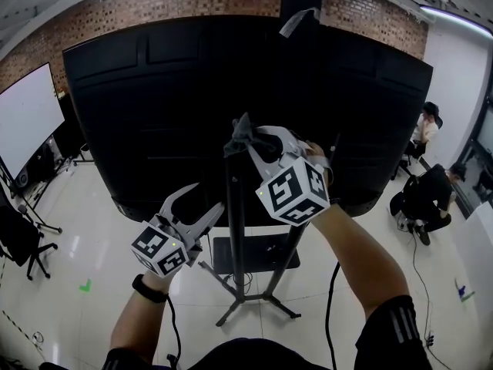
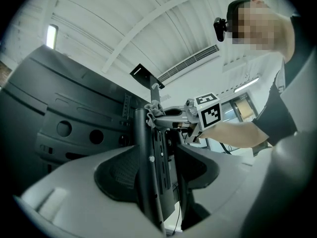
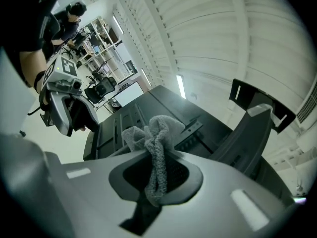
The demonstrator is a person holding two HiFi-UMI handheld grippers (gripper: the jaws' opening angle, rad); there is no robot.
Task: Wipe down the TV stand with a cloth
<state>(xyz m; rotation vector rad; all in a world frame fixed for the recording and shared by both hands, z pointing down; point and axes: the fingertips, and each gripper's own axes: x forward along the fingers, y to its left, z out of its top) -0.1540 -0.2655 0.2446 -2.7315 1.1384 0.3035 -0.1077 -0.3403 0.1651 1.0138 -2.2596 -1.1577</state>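
A: While the cloth (image 3: 157,152) is pinched tight in the fingers of the right gripper (image 1: 248,139) at the top of the TV stand (image 1: 236,237), how's it best wiped?

B: Cloth to be pressed flat & drawn down slowly. On the left gripper (image 1: 206,200), fingers are spread wide, nothing clamped, pole (image 2: 146,172) betw. them; stand can be steadied there.

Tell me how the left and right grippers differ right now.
The left gripper has its jaws apart, with the post between them; the right gripper has its jaws shut. The left gripper holds nothing, while the right gripper pinches a grey cloth. The left gripper sits lower along the post and the right gripper is at its top. Both work on the same post behind the TV.
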